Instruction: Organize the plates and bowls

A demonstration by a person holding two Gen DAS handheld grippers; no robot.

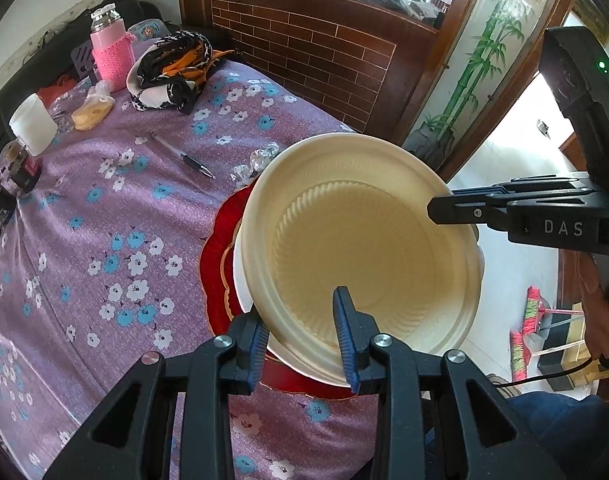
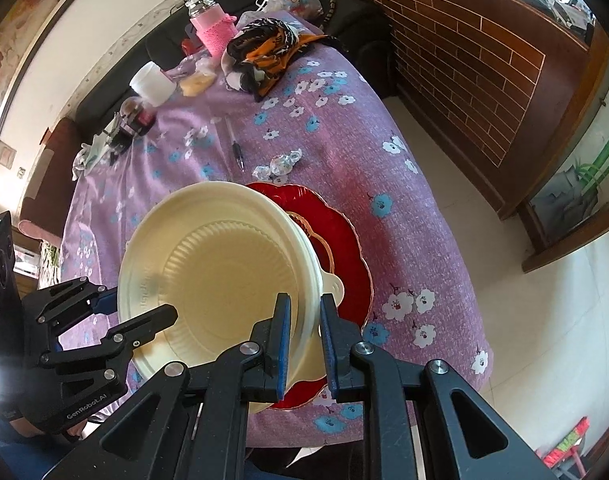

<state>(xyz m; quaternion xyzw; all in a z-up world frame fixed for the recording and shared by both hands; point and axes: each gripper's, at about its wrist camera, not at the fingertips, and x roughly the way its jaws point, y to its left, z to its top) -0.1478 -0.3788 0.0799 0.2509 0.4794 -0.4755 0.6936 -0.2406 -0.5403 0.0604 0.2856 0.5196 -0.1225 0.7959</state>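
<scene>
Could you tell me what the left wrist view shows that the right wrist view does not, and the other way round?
Only the left wrist view shows the bamboo painted panel and the two brooms on the floor. Only the right wrist view shows the framed picture on the wall. Both show the cream bowl tilted over the red plate, with the left gripper and the right gripper each clamped on its rim, plus the pen and the pink bottle on the purple floral tablecloth.
</scene>
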